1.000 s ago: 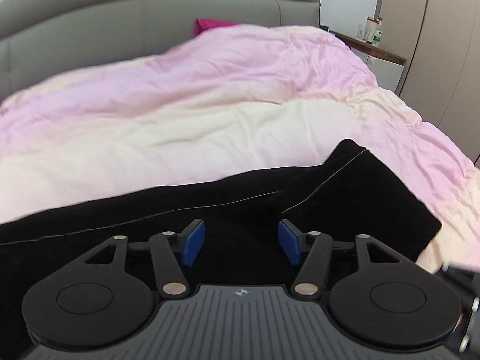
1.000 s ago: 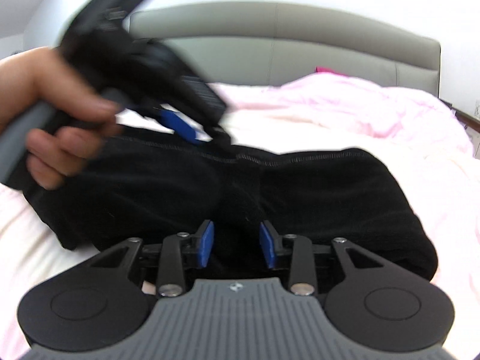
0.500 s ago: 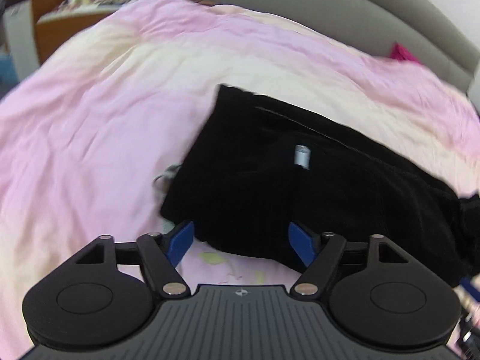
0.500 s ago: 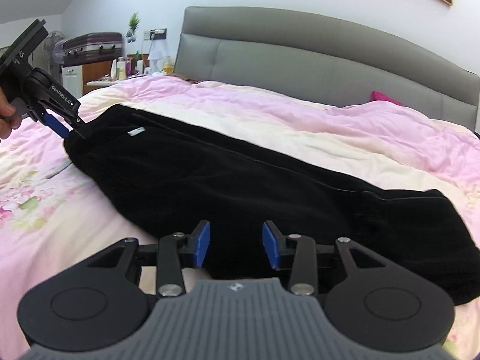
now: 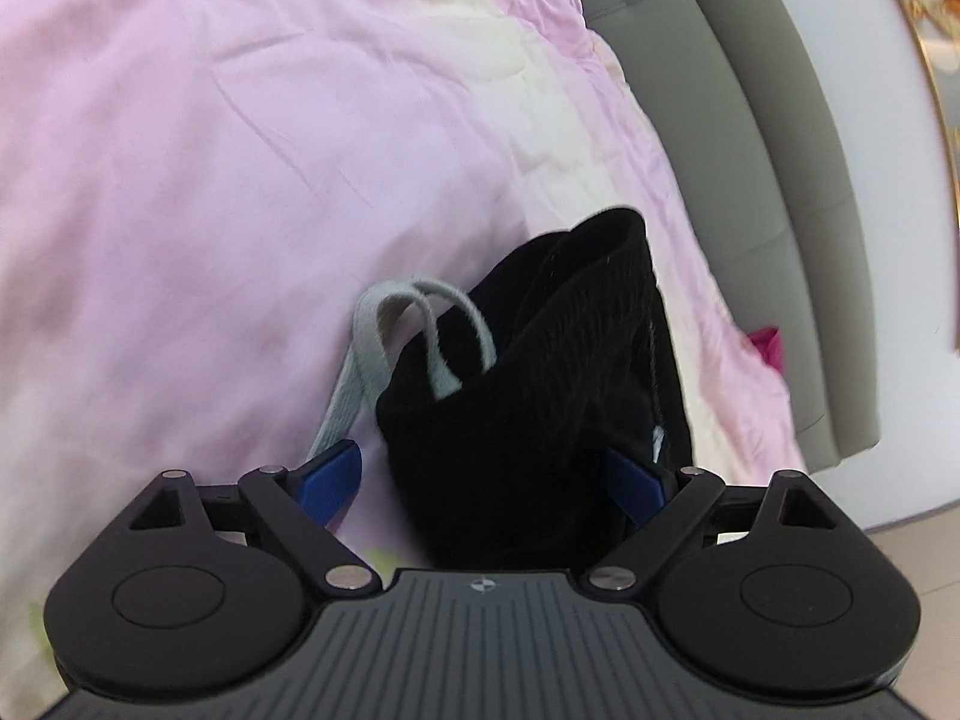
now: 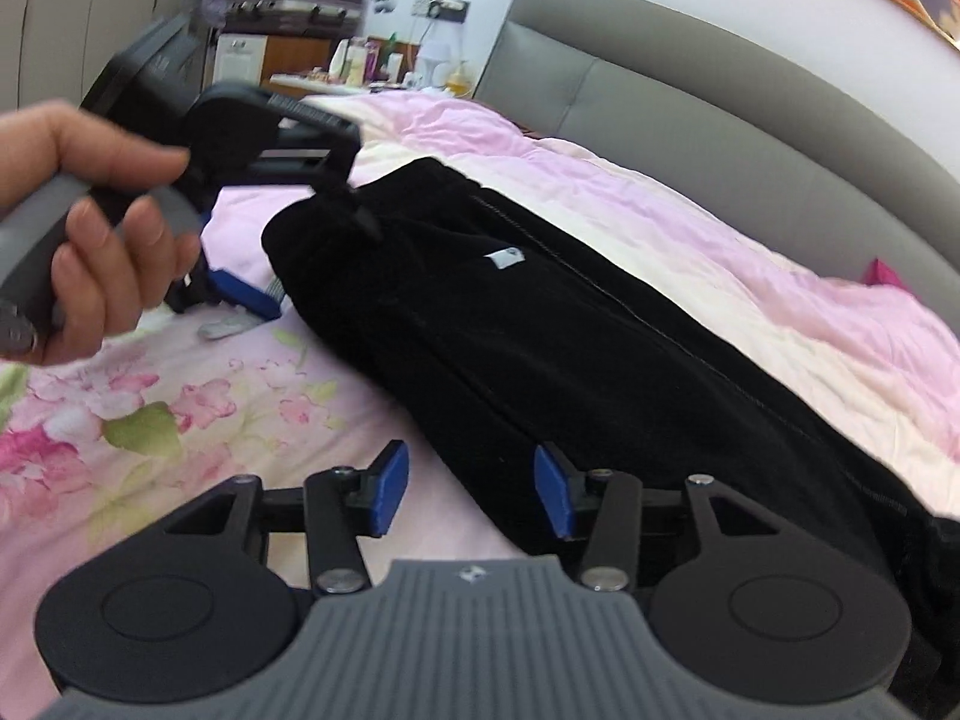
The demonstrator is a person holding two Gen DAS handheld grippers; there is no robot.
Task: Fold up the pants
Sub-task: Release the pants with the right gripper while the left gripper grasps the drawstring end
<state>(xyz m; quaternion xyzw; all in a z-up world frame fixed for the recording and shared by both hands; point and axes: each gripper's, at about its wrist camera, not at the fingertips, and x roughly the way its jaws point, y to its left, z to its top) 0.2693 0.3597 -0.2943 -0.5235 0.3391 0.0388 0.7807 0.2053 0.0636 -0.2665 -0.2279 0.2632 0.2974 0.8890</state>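
Note:
Black pants [image 6: 540, 348] lie stretched across the pink bedcover, waistband at the left. In the left wrist view the waistband end [image 5: 540, 372] sits between my open left gripper's [image 5: 480, 480] blue pads, with a grey drawstring [image 5: 384, 330] looped beside it. The left gripper also shows in the right wrist view [image 6: 288, 228], held in a hand at the waistband corner. My right gripper [image 6: 474, 492] is open and empty, its pads at the pants' near edge, with the right pad over the cloth.
A pink and cream duvet [image 6: 690, 222] covers the bed, with a floral sheet [image 6: 150, 408] at the near left. A grey padded headboard [image 6: 660, 96] runs behind. A bedside table with bottles [image 6: 372, 66] stands at the far left.
My left gripper has closed in on the waistband end, which now lies between its pads. My right gripper has shifted left along the pants' near edge.

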